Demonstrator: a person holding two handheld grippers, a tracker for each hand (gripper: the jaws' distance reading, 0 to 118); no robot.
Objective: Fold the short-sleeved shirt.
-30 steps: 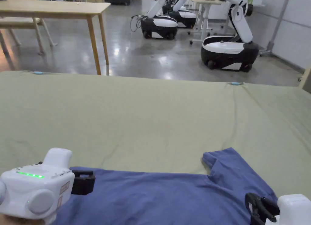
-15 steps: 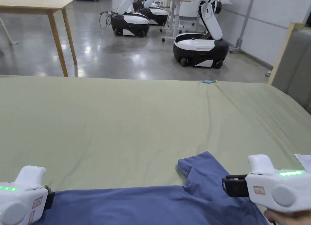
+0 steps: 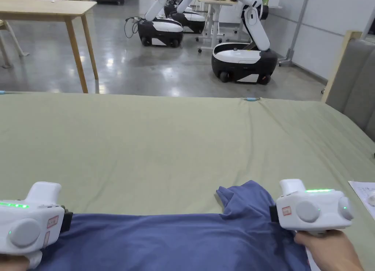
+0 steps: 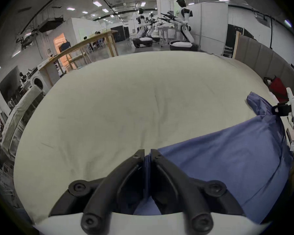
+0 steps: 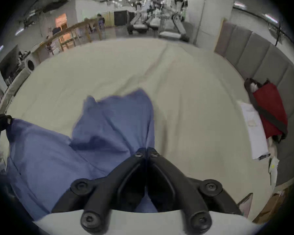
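— Gripping the hem end on my left, what have you got?

— My left gripper has its jaws pressed together on a bunched edge of the blue short-sleeved shirt; the left gripper view shows cloth squeezed between them. From the head view, that gripper sits at the shirt's left edge, low on the green sheet.

— And what changed in the last second?

— A second ago my right gripper lay low at the picture's corner with its jaws apart over the cloth. Half a second ago it hovered beside the sleeve. Now it has closed in. Both ends are held, so I judge the shirt ready to be lifted or pulled taut for the first fold.

— The middle?

— The body lies stretched between my two hands along the near edge of the sheet, with one sleeve poking up toward the far side.

— And the right?

— My right gripper pinches the fabric near that sleeve, jaws shut on it. The head view hides those jaws behind the white housing; the right gripper view settles it, and adds a red bag and papers by the grey padded wall.
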